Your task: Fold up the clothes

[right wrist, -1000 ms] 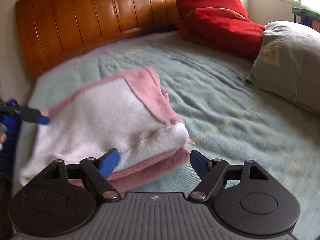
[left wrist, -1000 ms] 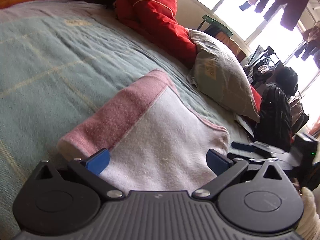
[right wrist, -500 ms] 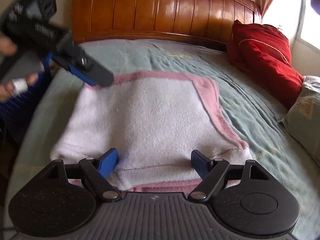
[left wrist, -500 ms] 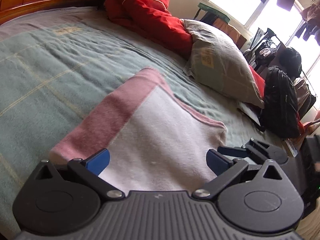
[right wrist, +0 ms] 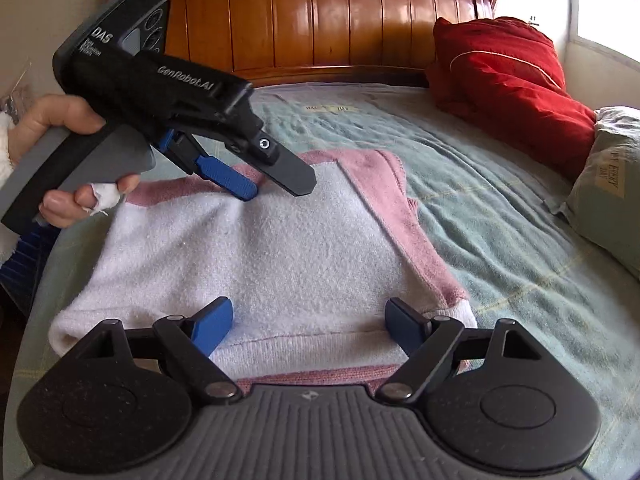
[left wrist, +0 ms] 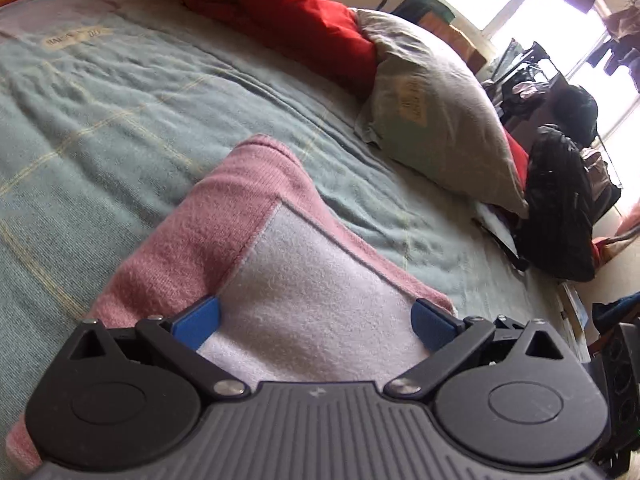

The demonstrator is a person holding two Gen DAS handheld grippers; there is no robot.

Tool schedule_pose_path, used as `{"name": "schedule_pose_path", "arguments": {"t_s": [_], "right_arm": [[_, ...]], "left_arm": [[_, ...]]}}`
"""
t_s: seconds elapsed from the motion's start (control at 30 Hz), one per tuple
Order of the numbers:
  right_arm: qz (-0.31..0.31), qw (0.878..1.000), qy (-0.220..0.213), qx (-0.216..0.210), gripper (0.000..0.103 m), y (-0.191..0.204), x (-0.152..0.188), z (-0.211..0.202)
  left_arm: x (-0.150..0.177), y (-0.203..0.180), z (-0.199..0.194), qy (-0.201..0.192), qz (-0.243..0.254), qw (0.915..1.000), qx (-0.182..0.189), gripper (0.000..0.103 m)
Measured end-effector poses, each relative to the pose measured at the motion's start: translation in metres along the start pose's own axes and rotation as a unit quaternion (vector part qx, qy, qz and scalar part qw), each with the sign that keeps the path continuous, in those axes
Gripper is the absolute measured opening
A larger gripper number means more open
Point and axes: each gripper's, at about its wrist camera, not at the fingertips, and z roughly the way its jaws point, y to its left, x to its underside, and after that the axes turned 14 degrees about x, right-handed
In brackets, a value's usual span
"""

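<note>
As folded: garment (right wrist: 280,264) (pink-edged) on bed (right wrist: 480,216)

White garment (right wrist: 288,256) with pink trim — folded flat; lying on bed.

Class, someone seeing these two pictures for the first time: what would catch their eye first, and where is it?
Probably the folded pink-and-white garment lying mid-bed on the green blanket, with both open grippers over it: the right gripper at its near edge, the left gripper at its far pink border. Next, the red bedding piled against the wooden headboard, beside a grey pillow.
</note>
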Motion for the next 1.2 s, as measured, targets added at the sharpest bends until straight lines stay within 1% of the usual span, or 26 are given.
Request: {"name": "schedule_pose_path", "arguments": {"t_s": [0.13, 0.2, 0.27, 0.33, 0.4, 0.5, 0.6, 0.73, 0.83, 0.87, 0.93, 1.0, 1.03, 1.13, 1.2], "right_arm": [[0.013, 1.000, -0.002, -0.010, 0.092, -0.003, 0.003, 0.002], [0.010, 1.000, 0.000, -0.011, 0.092, -0.004, 0.001, 0.002], [0.013, 1.000, 0.004, -0.015, 0.092, -0.006, -0.004, -0.002], [0.022, 0.999, 0.002, -0.024, 0.092, -0.010, -0.013, -0.008], [0.027, 0.999, -0.010, -0.031, 0.092, -0.012, -0.025, -0.016], [0.013, 0.999, -0.029, -0.026, 0.092, -0.008, -0.052, -0.015], [-0.003, 0.999, -0.026, -0.032, 0.092, 0.003, -0.080, 0.008], [-0.005, 0.999, 0.000, -0.040, 0.092, 0.019, -0.106, 0.056], [-0.015, 0.999, 0.032, -0.031, 0.092, 0.031, -0.108, 0.092], [-0.018, 0.999, 0.044, -0.027, 0.094, 0.035, -0.106, 0.103], [-0.015, 0.998, 0.045, -0.028, 0.102, 0.039, -0.104, 0.111], [-0.019, 0.999, 0.045, -0.023, 0.101, 0.042, -0.105, 0.106], [-0.025, 0.998, 0.045, -0.021, 0.099, 0.043, -0.106, 0.100], [-0.023, 0.999, 0.038, -0.026, 0.097, 0.039, -0.107, 0.068], [-0.014, 0.999, 0.035, -0.032, 0.098, 0.031, -0.099, 0.043]], "left_arm": [[0.001, -0.004, -0.012, -0.022, -0.029, 0.9993, 0.003, 0.100], [0.006, -0.015, -0.024, -0.028, -0.024, 0.9992, -0.014, 0.100], [0.014, -0.028, -0.038, -0.027, 0.002, 0.9986, -0.046, 0.100], [0.030, -0.042, -0.058, -0.027, 0.042, 0.9954, -0.081, 0.101], [0.052, -0.055, -0.080, -0.032, 0.082, 0.9898, -0.112, 0.101], [0.090, -0.068, -0.109, -0.043, 0.134, 0.9788, -0.149, 0.102], [0.124, -0.072, -0.133, -0.057, 0.159, 0.9698, -0.176, 0.102], [0.159, -0.063, -0.152, -0.080, 0.165, 0.9632, -0.197, 0.102], [0.177, -0.049, -0.158, -0.090, 0.154, 0.9620, -0.207, 0.102], [0.181, -0.045, -0.159, -0.089, 0.152, 0.9617, -0.210, 0.102], [0.186, -0.041, -0.160, -0.087, 0.156, 0.9595, -0.218, 0.102], [0.191, -0.038, -0.161, -0.085, 0.159, 0.9573, -0.226, 0.102], [0.194, -0.036, -0.162, -0.084, 0.161, 0.9562, -0.230, 0.102], [0.201, -0.039, -0.163, -0.087, 0.172, 0.9516, -0.240, 0.102], [0.207, -0.042, -0.164, -0.090, 0.174, 0.9530, -0.231, 0.102]]}}
